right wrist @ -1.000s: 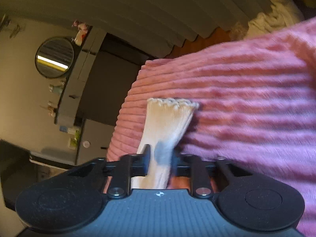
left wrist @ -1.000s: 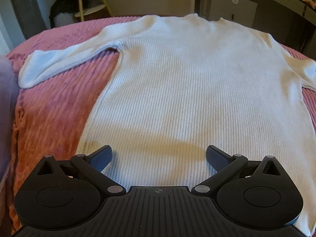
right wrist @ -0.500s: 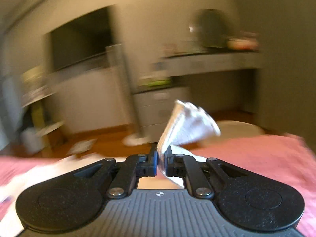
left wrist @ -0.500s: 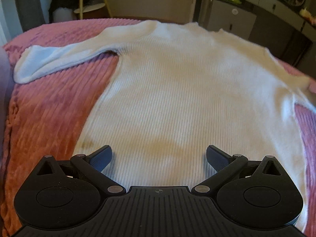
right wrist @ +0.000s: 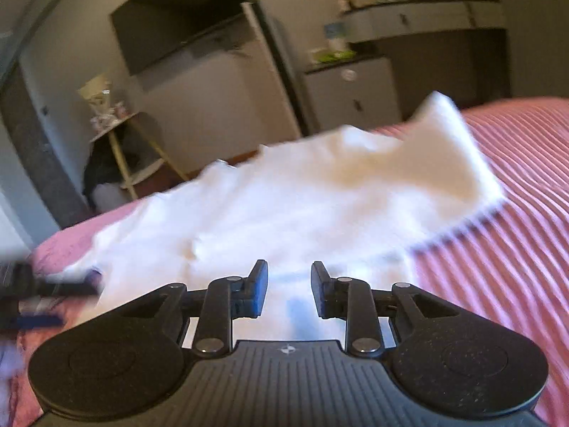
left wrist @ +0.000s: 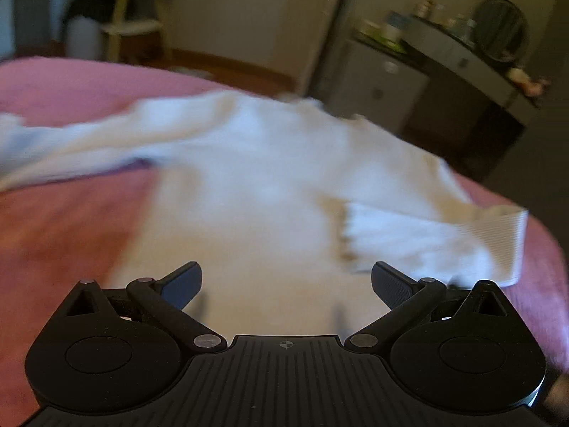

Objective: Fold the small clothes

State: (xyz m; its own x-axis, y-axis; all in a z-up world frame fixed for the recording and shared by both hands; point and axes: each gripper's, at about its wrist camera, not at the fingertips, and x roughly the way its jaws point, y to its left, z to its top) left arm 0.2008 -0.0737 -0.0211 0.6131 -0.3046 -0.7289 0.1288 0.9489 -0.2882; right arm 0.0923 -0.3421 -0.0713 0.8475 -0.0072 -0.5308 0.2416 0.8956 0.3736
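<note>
A white ribbed sweater [left wrist: 249, 185] lies flat on the pink bedspread [left wrist: 64, 220]. Its left sleeve [left wrist: 71, 146] stretches out to the left. Its right sleeve [left wrist: 426, 242] is folded in over the body, with the cuff edge toward the middle. My left gripper [left wrist: 286, 281] hovers open above the hem with nothing between its fingers. My right gripper [right wrist: 288, 288] hangs over the sweater [right wrist: 284, 206]; its jaws are opening and grip nothing, with fabric lying just beneath them.
The bed's far edge [left wrist: 213, 78] drops to a wooden floor. Beyond it stand a white cabinet [right wrist: 352, 89], a dressing table with a round mirror [left wrist: 498, 32] and a wooden shelf stand [right wrist: 124, 149]. Bare pink bedspread [right wrist: 498, 267] lies right of the sweater.
My right gripper swung from the bed's side over the sweater with the sleeve cuff, then let it go; the sleeve now lies across the body. My left gripper rose and tilted up.
</note>
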